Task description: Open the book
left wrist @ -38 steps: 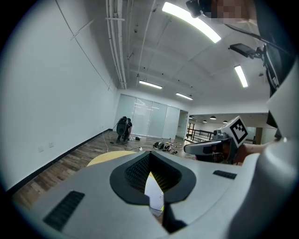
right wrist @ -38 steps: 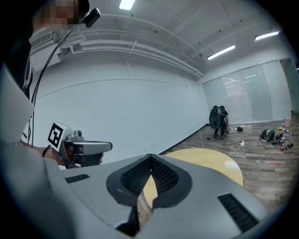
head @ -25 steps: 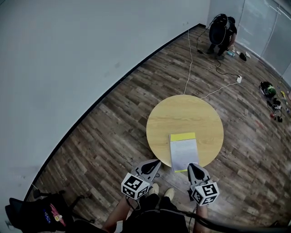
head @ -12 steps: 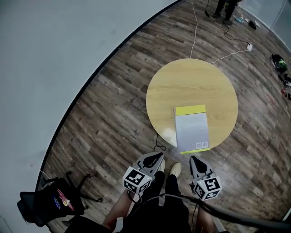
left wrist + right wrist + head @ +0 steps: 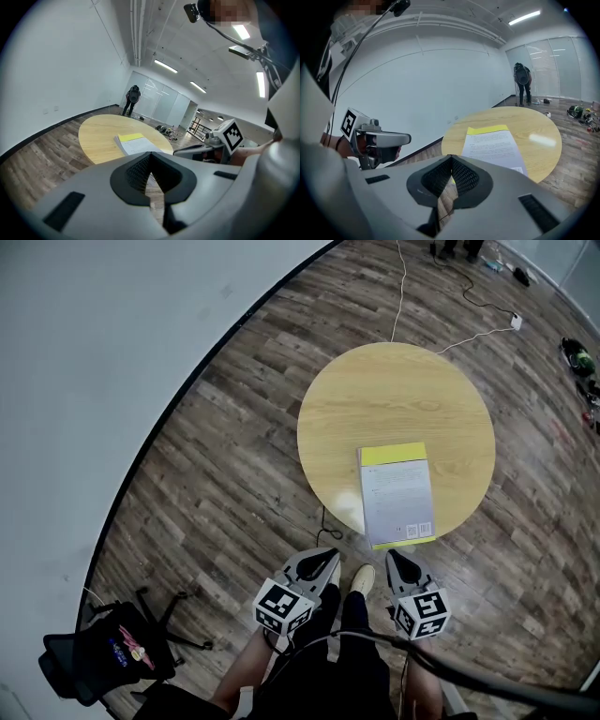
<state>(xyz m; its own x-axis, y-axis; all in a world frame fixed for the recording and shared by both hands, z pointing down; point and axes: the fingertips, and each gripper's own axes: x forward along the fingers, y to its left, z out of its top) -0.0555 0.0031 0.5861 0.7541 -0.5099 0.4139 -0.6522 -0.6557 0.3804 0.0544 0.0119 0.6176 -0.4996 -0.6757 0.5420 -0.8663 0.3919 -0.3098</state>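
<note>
The closed book (image 5: 397, 493) is laid at the round tabletop's (image 5: 375, 399) near edge, apart from the left tongs (image 5: 328, 559) and right tongs (image 5: 394, 559), both clenched on nothing. One pair should be parted so that only the cover's free edge is nipped, while the pages are pinned flat.

Bare tabletop (image 5: 375, 399) flanks the book (image 5: 397, 493) on both sides.

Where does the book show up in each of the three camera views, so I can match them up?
Head view: the book lies right of centre, on the near right part of the round table.
Left gripper view: the book is just left of centre, on the table's right side.
Right gripper view: the book is right of centre, in the middle of the table.
Shared landmark: the round table under it.
</note>
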